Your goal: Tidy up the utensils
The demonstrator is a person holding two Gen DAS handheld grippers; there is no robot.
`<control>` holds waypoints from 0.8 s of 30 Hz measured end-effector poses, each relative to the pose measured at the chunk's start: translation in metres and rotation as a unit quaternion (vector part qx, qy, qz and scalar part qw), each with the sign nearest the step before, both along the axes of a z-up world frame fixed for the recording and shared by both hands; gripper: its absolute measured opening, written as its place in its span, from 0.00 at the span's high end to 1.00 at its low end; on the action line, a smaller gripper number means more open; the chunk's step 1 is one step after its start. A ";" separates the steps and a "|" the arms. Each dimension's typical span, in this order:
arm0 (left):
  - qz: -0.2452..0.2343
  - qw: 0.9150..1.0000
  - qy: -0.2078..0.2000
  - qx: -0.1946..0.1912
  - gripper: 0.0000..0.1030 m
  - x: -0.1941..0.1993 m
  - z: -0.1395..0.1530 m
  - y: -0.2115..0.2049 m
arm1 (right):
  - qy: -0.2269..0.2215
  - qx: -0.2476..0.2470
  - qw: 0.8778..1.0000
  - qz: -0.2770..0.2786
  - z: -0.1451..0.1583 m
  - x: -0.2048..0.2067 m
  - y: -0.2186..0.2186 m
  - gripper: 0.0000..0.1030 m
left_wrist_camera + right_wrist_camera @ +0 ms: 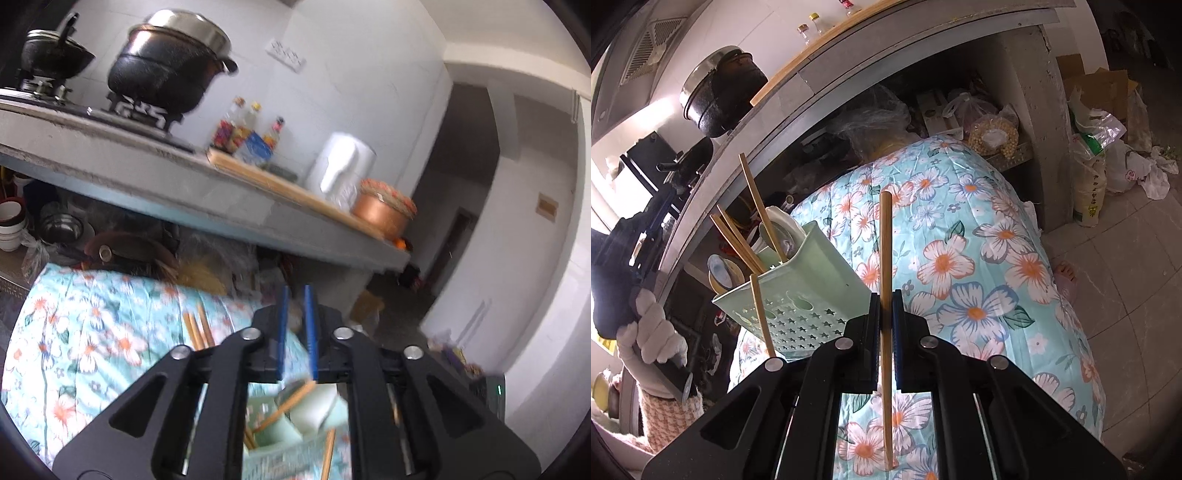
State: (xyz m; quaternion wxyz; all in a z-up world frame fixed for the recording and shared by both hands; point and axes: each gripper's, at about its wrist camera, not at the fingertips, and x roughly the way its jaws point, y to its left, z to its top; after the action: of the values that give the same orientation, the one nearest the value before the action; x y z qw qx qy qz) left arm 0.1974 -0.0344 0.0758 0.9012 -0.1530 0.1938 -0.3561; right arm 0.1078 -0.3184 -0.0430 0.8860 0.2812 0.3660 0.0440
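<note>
Most of the sorting looks done. The pale green perforated plastic utensil caddy (798, 295) already holds several light wooden chopsticks (753, 218), standing tilted in it, along with what look like metal spoons. One more chopstick (761, 314) leans against the caddy's outer face at about 7 o'clock of it and appears to be outside rather than in a compartment. In the left wrist view, two loose chopsticks (197, 328) lie on the floral turquoise quilted cloth (979, 258), at 10 o'clock of the left gripper (297, 325).

The right gripper (886, 321) is clamped on a single wooden chopstick (885, 280); its blue pads pinch the stick near its middle, and the stick runs straight from 12 to 6 o'clock. The caddy sits just beside it, at 10 o'clock.

The left gripper's jaws stand slightly apart with nothing between them, and the caddy's rim shows below, between the linkages. That view is blurred.

What probably remains is the held chopstick, the leaning one, and the two on the cloth. All are plain, slim and uniform in colour.
</note>
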 end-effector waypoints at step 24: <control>-0.185 0.898 0.062 0.394 0.69 -0.063 -0.175 -0.175 | 0.038 0.084 0.994 -0.054 -0.042 -0.033 -0.049 0.94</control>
State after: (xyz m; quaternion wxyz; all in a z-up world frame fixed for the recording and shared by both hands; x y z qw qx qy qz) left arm 0.1344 -0.2095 -0.0993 0.7919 0.2316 0.3986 -0.4005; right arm 0.0748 -0.3678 -0.0850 0.8458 0.3757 0.3785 0.0162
